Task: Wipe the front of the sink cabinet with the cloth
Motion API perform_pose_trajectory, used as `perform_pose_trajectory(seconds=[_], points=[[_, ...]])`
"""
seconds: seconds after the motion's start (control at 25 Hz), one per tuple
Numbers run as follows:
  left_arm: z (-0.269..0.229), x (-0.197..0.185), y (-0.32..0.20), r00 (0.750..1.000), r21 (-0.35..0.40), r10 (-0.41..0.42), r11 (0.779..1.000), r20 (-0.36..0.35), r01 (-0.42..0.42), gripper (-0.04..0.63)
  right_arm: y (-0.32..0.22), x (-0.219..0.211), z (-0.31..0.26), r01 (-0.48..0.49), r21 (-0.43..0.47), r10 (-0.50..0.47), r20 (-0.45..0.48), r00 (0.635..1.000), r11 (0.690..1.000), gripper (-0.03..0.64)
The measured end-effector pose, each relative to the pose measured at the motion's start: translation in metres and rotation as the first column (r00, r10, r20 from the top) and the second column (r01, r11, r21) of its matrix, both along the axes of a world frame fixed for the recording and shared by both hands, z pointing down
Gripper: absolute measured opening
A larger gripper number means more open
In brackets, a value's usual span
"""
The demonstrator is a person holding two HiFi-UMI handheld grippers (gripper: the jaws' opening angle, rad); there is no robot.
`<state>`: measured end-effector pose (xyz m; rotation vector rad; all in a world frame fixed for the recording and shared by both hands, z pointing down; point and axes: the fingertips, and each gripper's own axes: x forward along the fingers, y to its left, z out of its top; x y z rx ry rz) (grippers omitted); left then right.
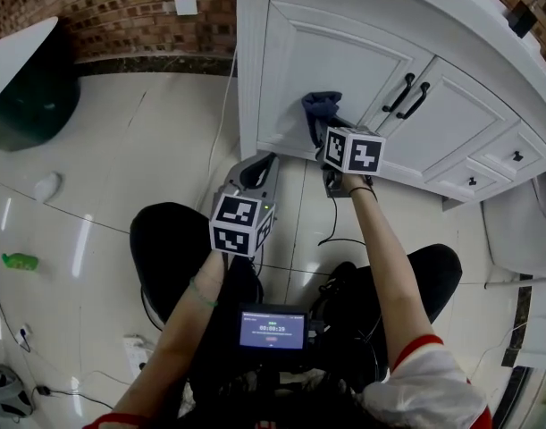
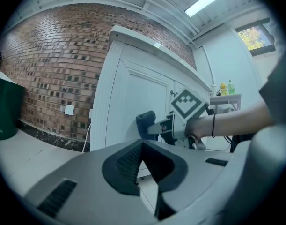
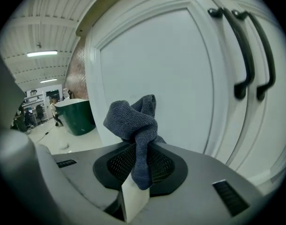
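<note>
The dark blue cloth (image 1: 319,107) is clamped in the right hand-held gripper (image 3: 136,172), bunched at the lower panel of the cabinet door (image 1: 335,61), mid-frame in the head view. Firm overlapping strokes are advised, the 2 black handles (image 1: 407,96) skirted; the left hand-held gripper (image 2: 143,156) is closed on nothing.

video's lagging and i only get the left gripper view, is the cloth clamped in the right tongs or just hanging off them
observer: clamped, the right gripper view shows the right tongs shut on the dark blue-grey knitted cloth
operator: which door is it at
observer: the white panelled left door, left of the two black bar handles
operator: my left tongs touching anything
observer: head view puts them by the white sink cabinet's bottom left corner, contact unclear
</note>
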<state>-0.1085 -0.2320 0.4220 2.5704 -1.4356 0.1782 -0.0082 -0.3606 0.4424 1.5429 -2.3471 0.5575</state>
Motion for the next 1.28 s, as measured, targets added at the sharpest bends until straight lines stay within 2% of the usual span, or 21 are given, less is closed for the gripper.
perform_pose_trajectory(seconds=[0.2,0.48,0.64,0.76,0.88,1.04,1.16,1.28], points=[[0.005,0.004,-0.003,1.000,-0.001,0.010,1.000,0.008,-0.010,0.020,0.001,-0.002,0.069,-0.023,-0.120,0.018,-0.039,0.999,0.993,0.069],[0.010,0.005,-0.007,1.000,0.002,0.019,1.000,0.019,-0.019,0.020,0.006,-0.003,0.143,-0.046,-0.257,0.019,-0.108,0.994,0.965,0.069],[0.013,0.005,-0.009,1.000,-0.001,0.020,1.000,0.023,-0.020,0.020,0.007,0.002,0.165,-0.070,-0.300,0.030,-0.136,0.990,0.951,0.069],[0.015,0.005,-0.010,0.999,-0.008,0.024,1.000,0.028,-0.024,0.020,0.010,0.001,0.159,-0.060,-0.299,0.026,-0.116,0.993,0.952,0.069],[0.014,0.003,-0.010,0.999,-0.006,0.024,1.000,0.025,-0.024,0.020,0.010,-0.013,0.110,0.011,-0.217,-0.023,-0.052,0.998,0.976,0.071],[0.015,0.006,-0.009,0.999,-0.006,0.028,1.000,0.033,-0.028,0.020,0.004,-0.022,-0.006,0.082,-0.005,-0.081,0.033,0.996,0.997,0.069],[0.016,0.005,-0.006,0.999,-0.007,0.029,1.000,0.041,-0.029,0.020,0.005,-0.025,-0.098,0.100,0.154,-0.112,0.068,0.991,0.983,0.069],[0.011,0.002,-0.003,0.998,0.001,0.024,1.000,0.057,-0.024,0.020,0.009,-0.026,-0.168,0.106,0.272,-0.127,0.063,0.990,0.957,0.069]])
